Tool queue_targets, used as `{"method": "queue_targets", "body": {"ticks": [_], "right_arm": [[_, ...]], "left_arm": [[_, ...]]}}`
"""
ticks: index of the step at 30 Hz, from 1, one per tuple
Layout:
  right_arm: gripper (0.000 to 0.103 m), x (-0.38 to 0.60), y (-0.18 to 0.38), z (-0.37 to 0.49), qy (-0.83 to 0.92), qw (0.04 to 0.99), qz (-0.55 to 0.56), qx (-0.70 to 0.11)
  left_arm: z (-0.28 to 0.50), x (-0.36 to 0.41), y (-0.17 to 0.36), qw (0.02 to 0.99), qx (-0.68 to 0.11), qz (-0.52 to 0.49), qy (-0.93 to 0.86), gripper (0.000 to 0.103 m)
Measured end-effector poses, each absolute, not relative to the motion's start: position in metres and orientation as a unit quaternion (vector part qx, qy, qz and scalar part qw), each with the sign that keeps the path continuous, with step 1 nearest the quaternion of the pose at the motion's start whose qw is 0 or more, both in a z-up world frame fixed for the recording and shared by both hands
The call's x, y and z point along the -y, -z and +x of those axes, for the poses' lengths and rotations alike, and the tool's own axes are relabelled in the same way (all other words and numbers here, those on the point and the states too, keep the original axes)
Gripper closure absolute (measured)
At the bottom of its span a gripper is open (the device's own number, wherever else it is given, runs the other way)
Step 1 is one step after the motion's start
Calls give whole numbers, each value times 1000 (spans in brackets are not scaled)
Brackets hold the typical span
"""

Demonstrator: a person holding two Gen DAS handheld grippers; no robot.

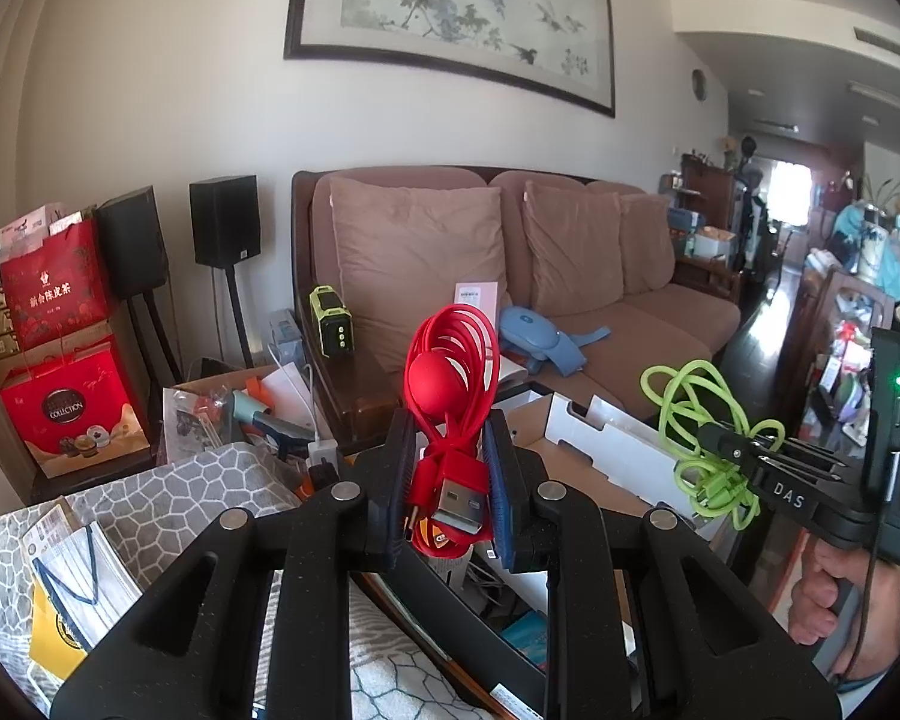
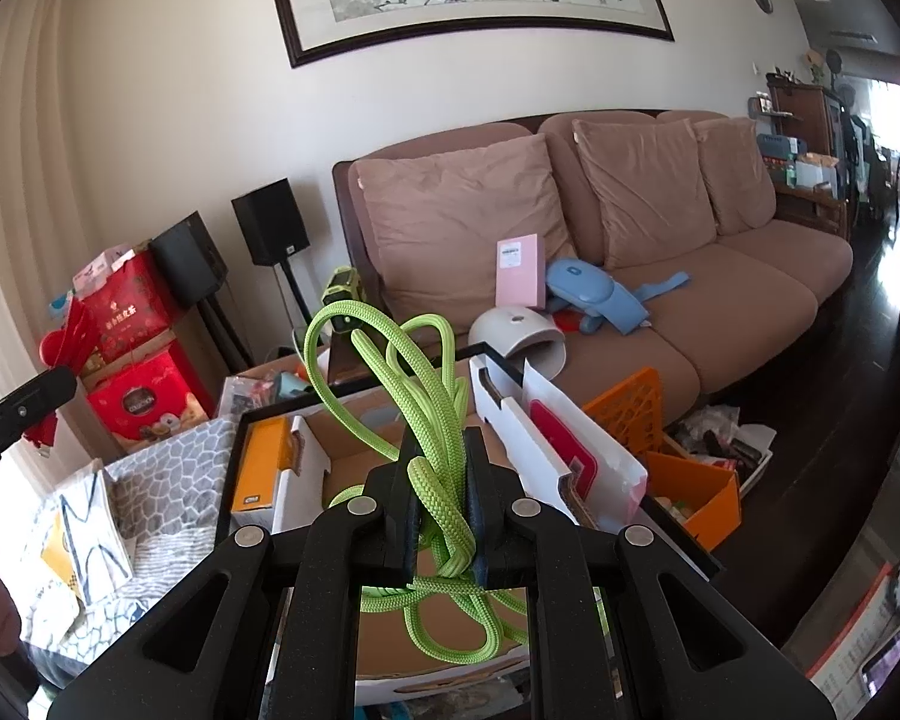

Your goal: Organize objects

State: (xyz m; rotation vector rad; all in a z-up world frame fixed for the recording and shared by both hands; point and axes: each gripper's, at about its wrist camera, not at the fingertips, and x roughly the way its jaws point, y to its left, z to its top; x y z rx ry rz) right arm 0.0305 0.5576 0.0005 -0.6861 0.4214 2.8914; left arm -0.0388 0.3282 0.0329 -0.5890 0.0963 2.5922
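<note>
The left gripper (image 1: 447, 468) is clamping a coiled red cable (image 1: 450, 372), its USB plug poking back toward the lens and its loops standing up between the pads. The right gripper (image 2: 441, 480) is pinching a bundle of green braided cable (image 2: 414, 396), loops spilling above and below the jaws. Only the left wrist view is showing the person's hand (image 1: 822, 594) gripping the right tool's handle. Only the right wrist view is revealing the open cardboard box (image 2: 354, 456) beneath, an orange basket (image 2: 630, 414) beside it, and a pink box (image 2: 519, 270) on the sofa (image 2: 750, 276).
</note>
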Motion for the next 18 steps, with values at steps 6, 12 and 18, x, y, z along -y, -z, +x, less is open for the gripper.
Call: {"method": "queue_targets", "body": {"ticks": [6, 12, 18], "right_arm": [[91, -558, 1, 31, -961, 72, -228, -140], [91, -559, 1, 32, -961, 71, -229, -140], [91, -560, 2, 32, -960, 75, -230, -140]], "left_arm": [[-39, -331, -33, 242, -34, -215, -946, 82], [-38, -336, -36, 246, -32, -212, -945, 82], [-38, -342, -38, 250, -33, -211, -944, 82]]}}
